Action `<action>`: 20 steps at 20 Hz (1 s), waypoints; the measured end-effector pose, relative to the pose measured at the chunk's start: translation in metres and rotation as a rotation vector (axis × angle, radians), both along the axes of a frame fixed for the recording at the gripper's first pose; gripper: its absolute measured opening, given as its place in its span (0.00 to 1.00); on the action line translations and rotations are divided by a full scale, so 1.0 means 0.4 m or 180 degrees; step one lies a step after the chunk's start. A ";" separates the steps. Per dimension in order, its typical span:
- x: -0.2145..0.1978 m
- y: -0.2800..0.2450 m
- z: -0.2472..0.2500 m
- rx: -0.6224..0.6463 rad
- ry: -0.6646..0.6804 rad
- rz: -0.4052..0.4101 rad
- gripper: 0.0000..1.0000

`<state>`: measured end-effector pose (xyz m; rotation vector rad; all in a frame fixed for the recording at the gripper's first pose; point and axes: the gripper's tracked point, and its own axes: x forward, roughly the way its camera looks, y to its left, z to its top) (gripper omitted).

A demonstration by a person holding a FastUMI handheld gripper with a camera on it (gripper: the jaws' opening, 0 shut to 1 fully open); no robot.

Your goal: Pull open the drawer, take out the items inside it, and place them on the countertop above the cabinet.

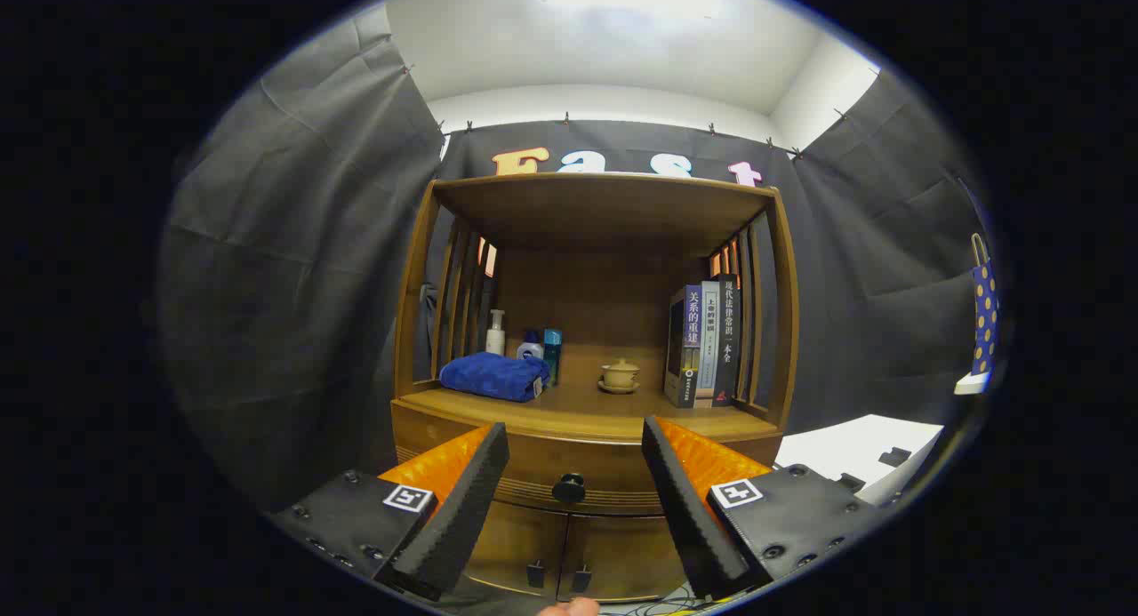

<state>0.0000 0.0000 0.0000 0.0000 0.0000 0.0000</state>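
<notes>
The wooden cabinet [591,332] stands against the booth wall, and its countertop [578,412] carries several things. The row of books [707,345] stands upright at the right edge. A folded blue towel [493,376] lies at the left edge, with bottles [524,342] behind it in the back left corner. A small lidded cup [620,374] sits near the middle. Below the front edge, the drawer [542,474] is closed, and its dark round knob [569,487] shows between the tongs [573,492], which are open and hold nothing. The knob seems some way ahead, not yet within reach. It is small, so an off-centre closing could slip off it.
</notes>
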 end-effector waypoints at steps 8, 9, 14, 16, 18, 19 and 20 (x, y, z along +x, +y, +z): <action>-0.009 -0.004 0.011 0.0029 0.0004 -0.0056 0.98; -0.008 -0.004 0.014 0.0035 0.0000 -0.0052 0.98; 0.000 -0.009 0.023 -0.0029 0.0038 -0.0050 0.98; 0.010 -0.008 0.020 -0.0018 0.0051 -0.0030 0.98; 0.011 -0.014 0.019 -0.0013 0.0076 -0.0021 0.98; 0.015 -0.015 0.018 -0.0008 0.0081 -0.0017 0.98; 0.017 -0.014 0.015 0.0003 0.0090 -0.0010 0.98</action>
